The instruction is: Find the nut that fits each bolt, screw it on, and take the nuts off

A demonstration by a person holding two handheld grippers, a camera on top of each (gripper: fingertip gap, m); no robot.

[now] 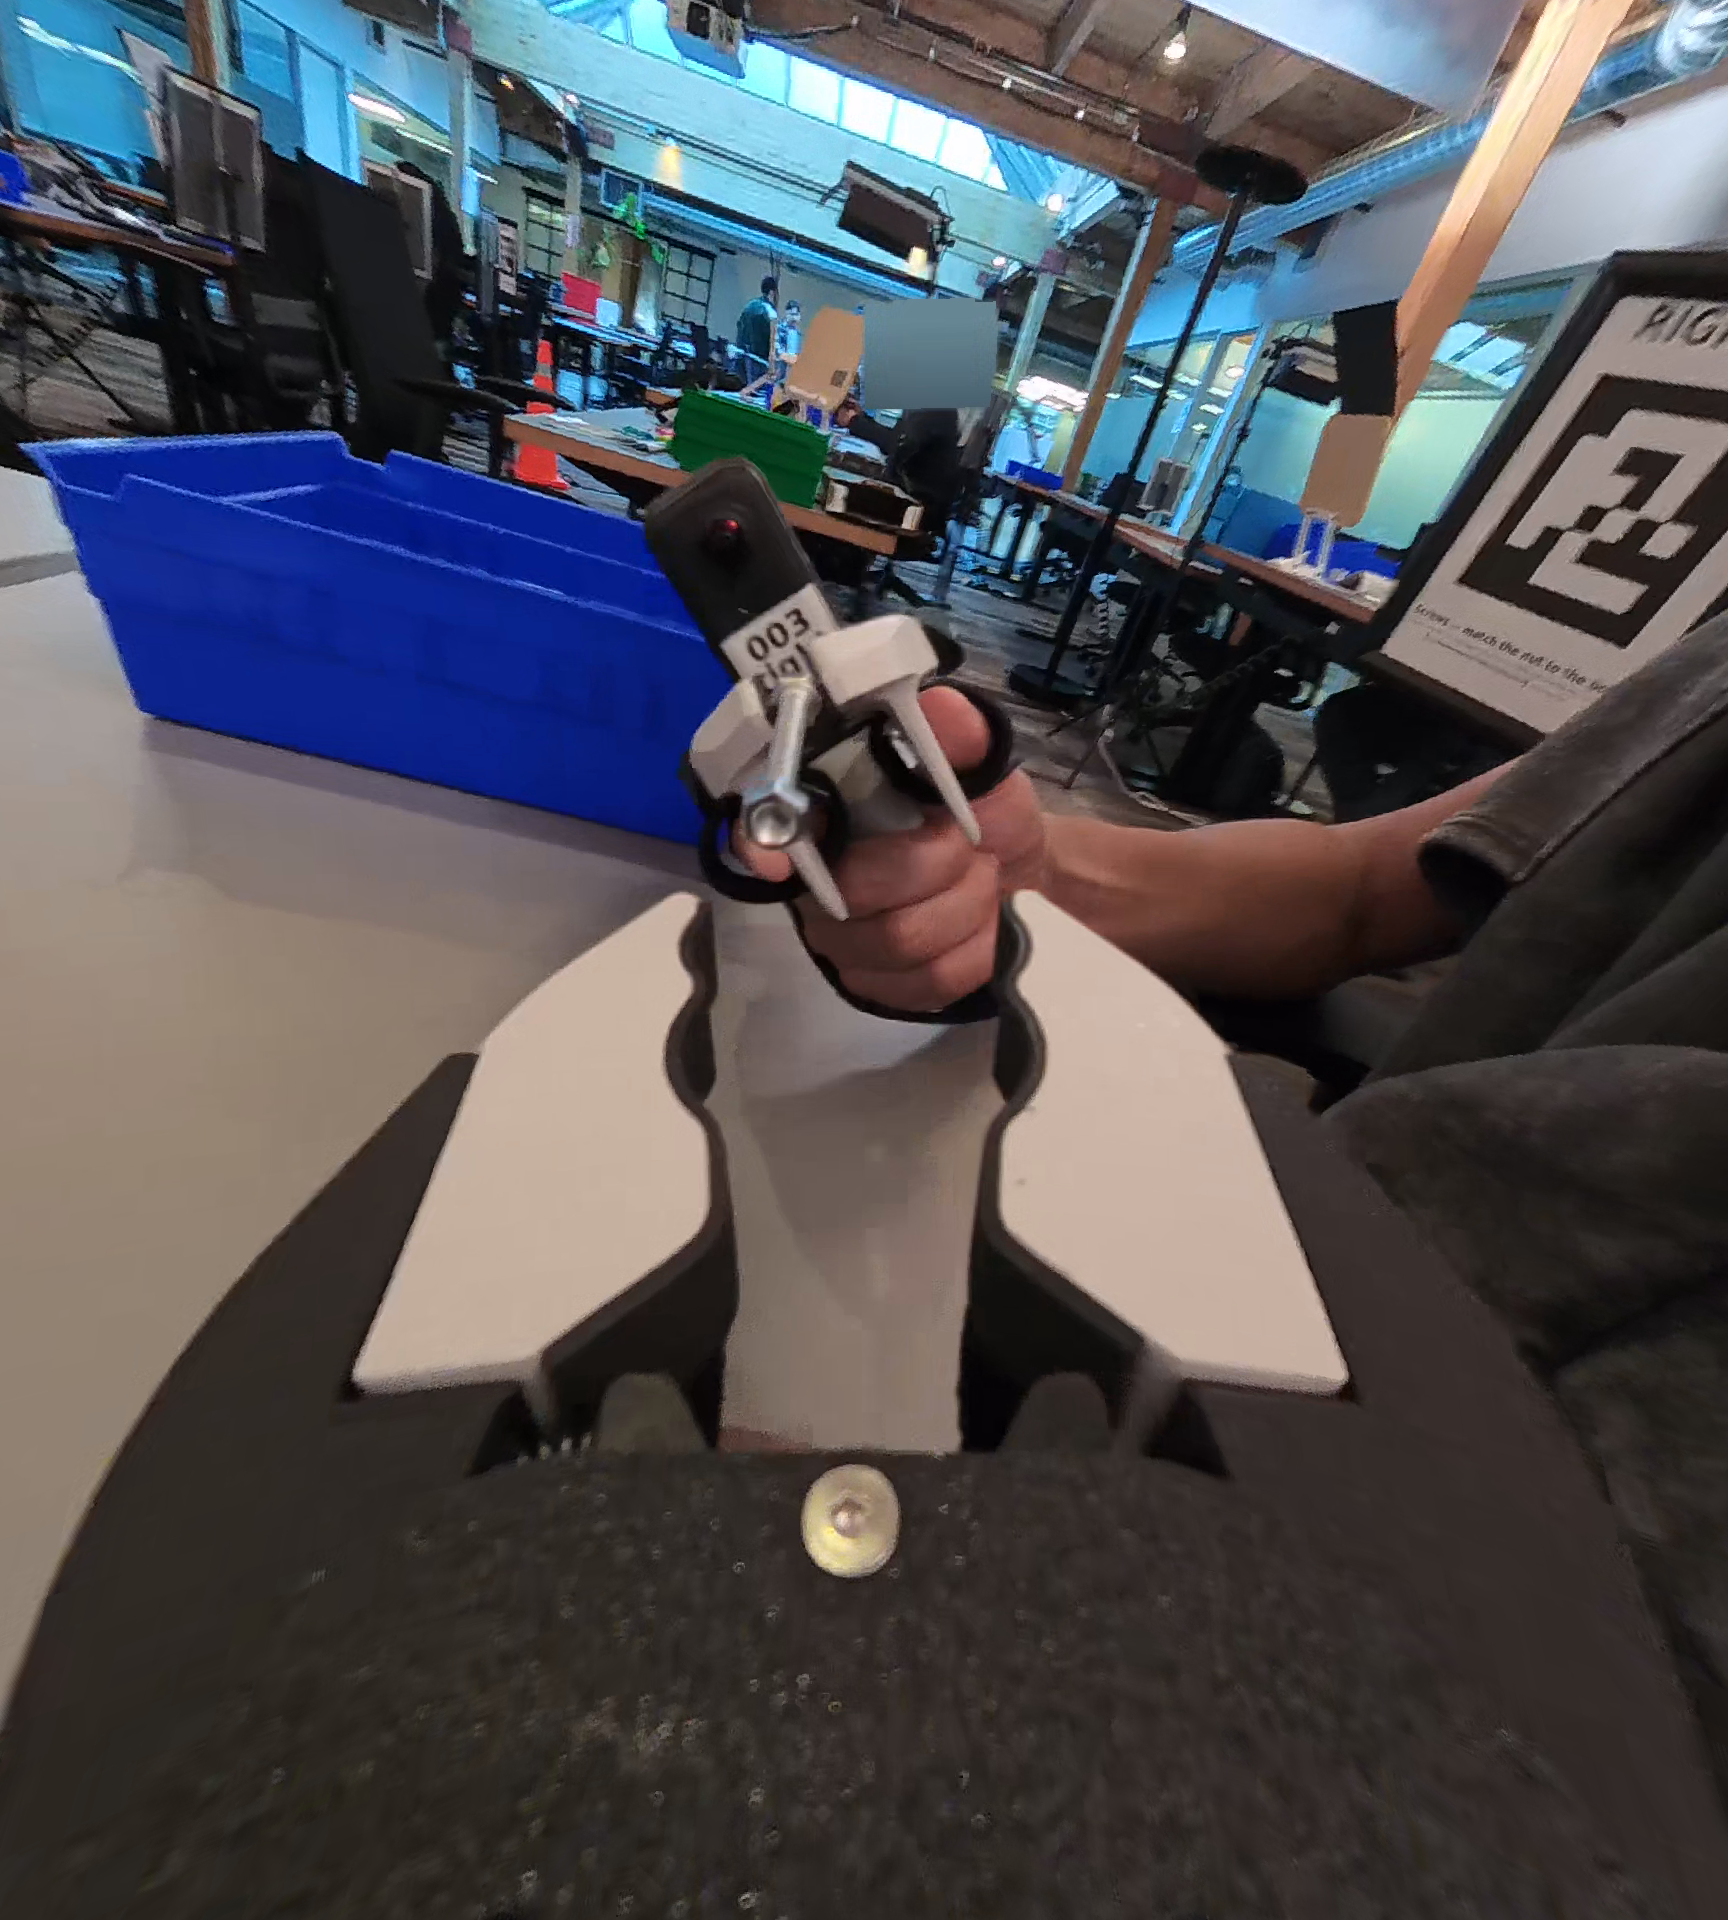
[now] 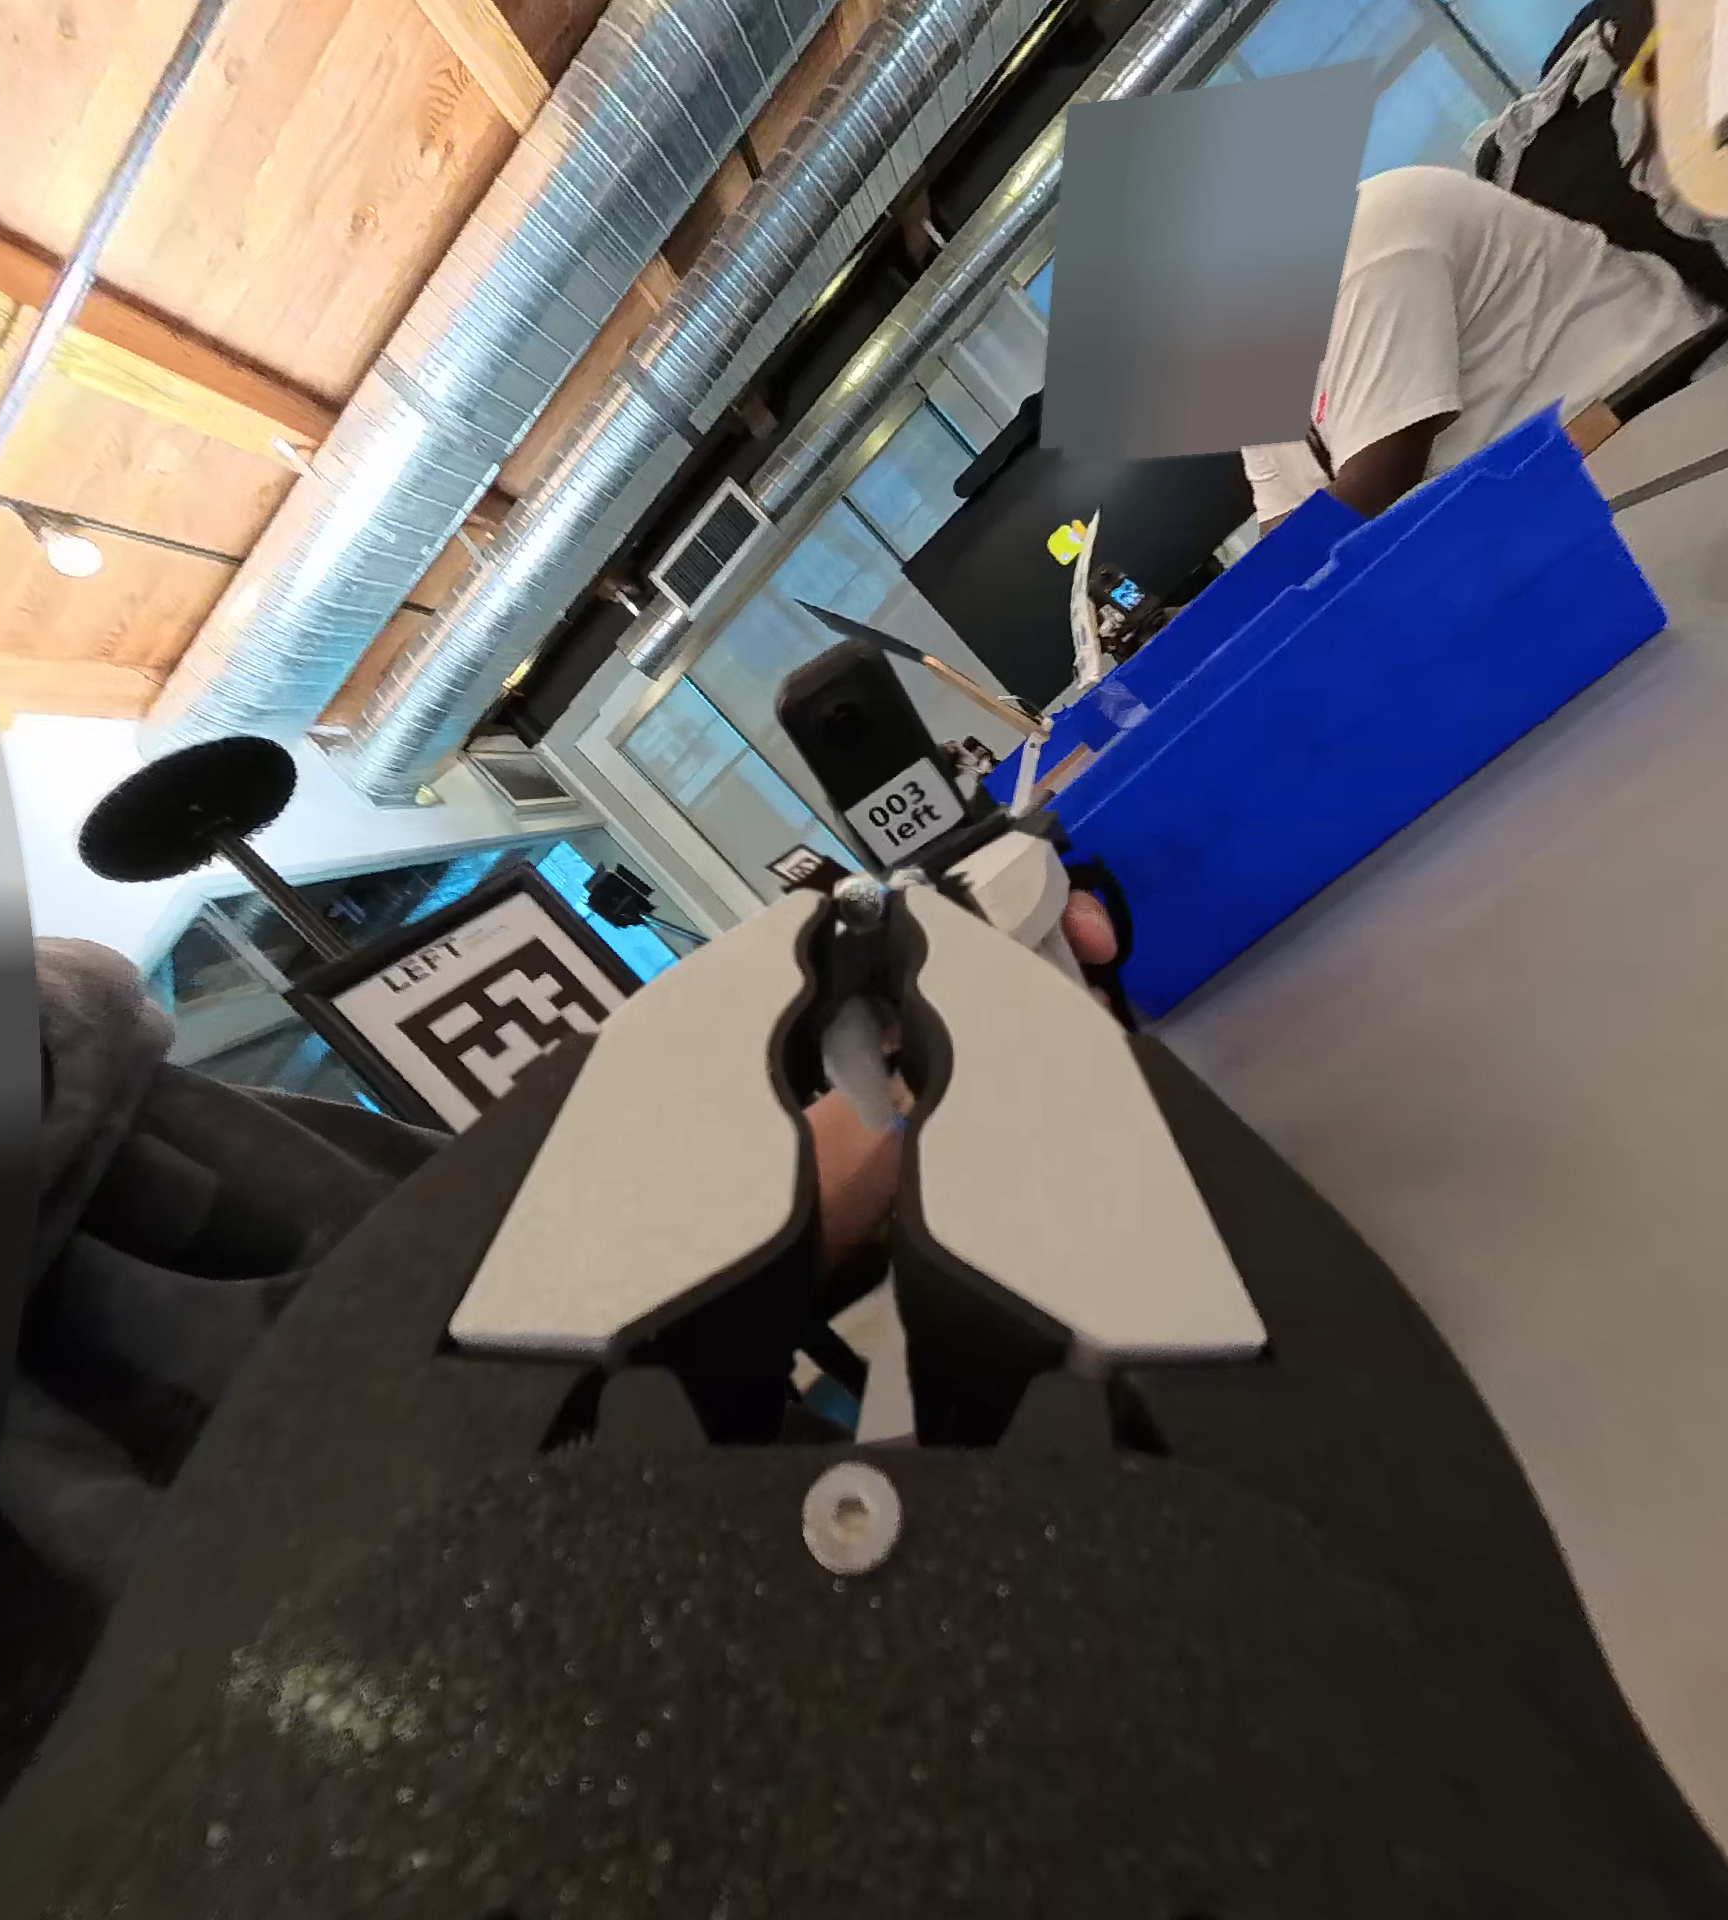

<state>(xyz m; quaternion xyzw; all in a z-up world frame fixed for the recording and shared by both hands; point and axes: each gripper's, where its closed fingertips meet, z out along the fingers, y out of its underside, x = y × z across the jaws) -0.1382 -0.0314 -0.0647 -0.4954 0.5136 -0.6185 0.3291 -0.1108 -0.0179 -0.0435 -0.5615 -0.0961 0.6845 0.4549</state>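
Note:
My right gripper (image 2: 862, 914) is shut on a silver bolt (image 2: 860, 902) held at its fingertips. In the left wrist view the right gripper (image 1: 907, 878) is raised above the grey table (image 1: 164, 935), gripped by a hand. The bolt (image 1: 782, 764) lies along its fingers with the hex head pointing at my left gripper. My left gripper (image 1: 855, 914) is open and empty, a short way in front of the bolt's head. One white finger (image 2: 1031, 894) of the left gripper shows behind the right one. No nut shows.
A blue plastic bin (image 1: 372, 603) stands on the table behind the grippers and also shows in the right wrist view (image 2: 1359, 727). A framed marker sign (image 1: 1618, 499) stands at the right. The holder's dark sleeve (image 1: 1618, 935) fills the right side. A person in a white shirt (image 2: 1462, 312) stands beyond the bin. My right fingertips sit around 4 cm from my left ones.

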